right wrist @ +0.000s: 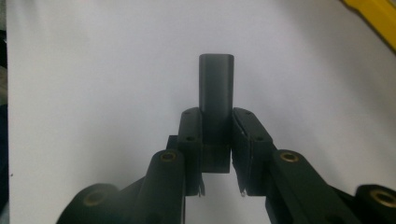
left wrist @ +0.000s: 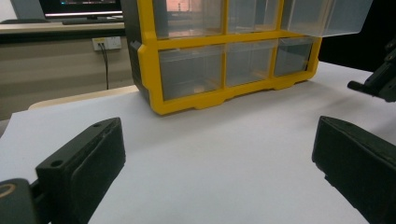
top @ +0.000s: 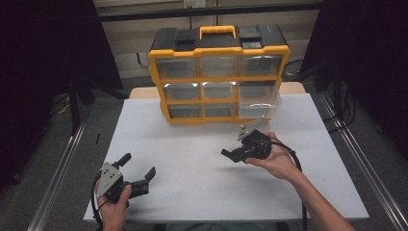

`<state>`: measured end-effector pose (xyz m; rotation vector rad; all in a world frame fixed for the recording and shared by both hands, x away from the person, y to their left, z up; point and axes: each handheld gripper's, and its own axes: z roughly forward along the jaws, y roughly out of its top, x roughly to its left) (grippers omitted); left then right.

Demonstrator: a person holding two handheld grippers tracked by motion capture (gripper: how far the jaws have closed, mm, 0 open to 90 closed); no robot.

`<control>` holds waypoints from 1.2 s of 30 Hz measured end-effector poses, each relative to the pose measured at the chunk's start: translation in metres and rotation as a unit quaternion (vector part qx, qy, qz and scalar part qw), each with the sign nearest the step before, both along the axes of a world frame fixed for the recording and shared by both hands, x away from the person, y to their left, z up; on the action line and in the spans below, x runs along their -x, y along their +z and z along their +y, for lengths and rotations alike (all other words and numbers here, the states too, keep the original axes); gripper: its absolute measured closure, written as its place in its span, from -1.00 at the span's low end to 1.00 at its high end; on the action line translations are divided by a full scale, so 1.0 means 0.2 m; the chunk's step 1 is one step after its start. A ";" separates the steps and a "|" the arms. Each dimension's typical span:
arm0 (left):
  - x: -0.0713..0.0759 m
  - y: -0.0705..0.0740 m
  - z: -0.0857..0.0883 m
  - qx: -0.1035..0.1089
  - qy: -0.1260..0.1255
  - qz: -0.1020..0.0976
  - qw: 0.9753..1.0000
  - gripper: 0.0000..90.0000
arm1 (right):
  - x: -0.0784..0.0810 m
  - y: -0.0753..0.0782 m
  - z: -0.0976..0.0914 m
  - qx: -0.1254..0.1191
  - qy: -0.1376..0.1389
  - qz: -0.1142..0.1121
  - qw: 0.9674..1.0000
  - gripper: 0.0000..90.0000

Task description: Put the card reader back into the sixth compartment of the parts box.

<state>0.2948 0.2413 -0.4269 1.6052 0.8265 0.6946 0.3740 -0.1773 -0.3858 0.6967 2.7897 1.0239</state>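
A small dark oblong block [right wrist: 215, 88] stands out from between the jaws of my right gripper [right wrist: 215, 122], which is shut on its lower end. In the high view the right gripper [top: 233, 155] hovers over the white table, in front of the organizer's right side and pointing left, with the block [top: 225, 153] at its tip. My left gripper [top: 138, 167] rests near the table's front left edge, open, with nothing between its jaws. In the left gripper view the two black fingers [left wrist: 84, 163] stand wide apart over bare table.
A yellow and black drawer organizer [top: 219, 72] with clear drawers stands at the back of the white table [top: 192, 192]. Its right middle drawer [top: 259, 103] is pulled out. The other gripper [left wrist: 380, 81] shows at the right edge of the left gripper view.
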 end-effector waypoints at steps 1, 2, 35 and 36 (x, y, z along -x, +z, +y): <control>0.00 0.00 0.00 -0.001 -0.001 0.000 1.000 -0.94 | 0.00 0.01 -0.01 -0.002 -0.002 -0.002 1.000 0.65; 0.00 0.00 0.00 0.001 -0.001 0.003 1.000 -0.94 | 0.01 0.02 -0.02 -0.006 -0.003 -0.006 1.000 0.65; 0.00 -0.01 -0.01 -0.001 -0.001 0.003 1.000 -0.94 | 0.05 0.23 -0.10 -0.054 -0.007 -0.054 0.997 0.65; 0.00 -0.01 -0.01 -0.002 -0.001 0.003 1.000 -0.94 | 0.05 0.24 -0.10 -0.057 -0.008 -0.055 0.997 0.65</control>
